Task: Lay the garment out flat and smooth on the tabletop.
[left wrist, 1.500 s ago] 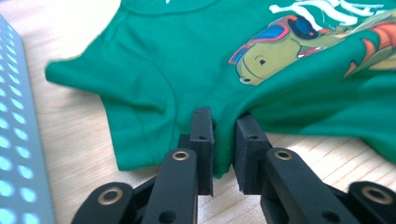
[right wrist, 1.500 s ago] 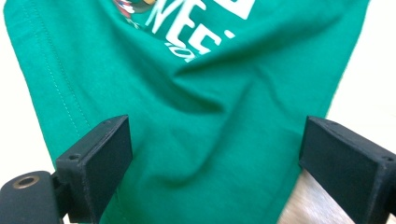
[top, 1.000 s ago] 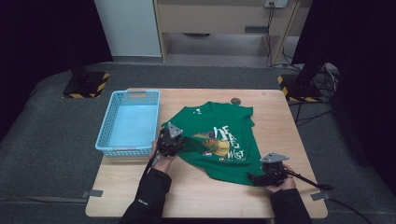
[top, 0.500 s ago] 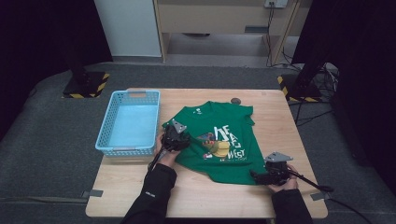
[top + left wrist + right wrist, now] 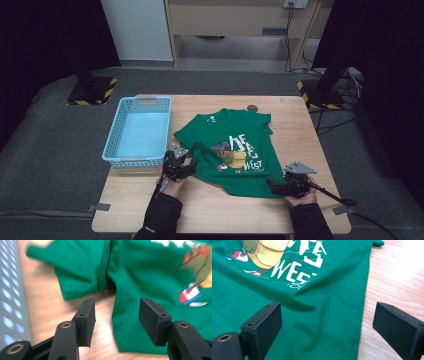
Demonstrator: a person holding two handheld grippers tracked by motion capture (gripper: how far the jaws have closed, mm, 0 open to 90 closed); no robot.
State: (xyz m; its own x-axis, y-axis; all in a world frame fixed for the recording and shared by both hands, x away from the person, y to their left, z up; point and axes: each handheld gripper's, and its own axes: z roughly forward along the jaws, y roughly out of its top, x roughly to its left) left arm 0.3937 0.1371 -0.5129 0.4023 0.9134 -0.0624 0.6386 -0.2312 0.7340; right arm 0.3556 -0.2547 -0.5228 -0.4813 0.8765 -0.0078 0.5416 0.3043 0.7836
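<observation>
A green T-shirt (image 5: 235,150) lay spread, printed side up, on the wooden tabletop (image 5: 210,210), occupying the middle of the surface and reaching toward its right half; its collar pointed to the far edge and its hem to the near edge. A light blue basket (image 5: 137,131) stood along the left edge of the tabletop, just beside the shirt's left sleeve, and a small dark round object (image 5: 252,107) sat near the far edge, just beyond the collar. The left gripper (image 5: 181,167) was held low at the shirt's left side, between the basket's near corner and the garment. In the left gripper view, the left gripper (image 5: 117,312) had its jaws moderately apart after having just been opening and then closing slightly; the bare wood and the side seam of the T-shirt (image 5: 140,272) lay beyond the pads, with the underarm fold of the sleeve ahead, and no cloth was pinched. The right gripper (image 5: 277,186) rested at the shirt's near right corner, toward the near edge of the tabletop. In the right gripper view, the right gripper (image 5: 327,322) stood wide apart, straddling the right side edge of the T-shirt (image 5: 322,285) near the hem, one pad over the cloth and the other over the wood, neither pressing on it.
</observation>
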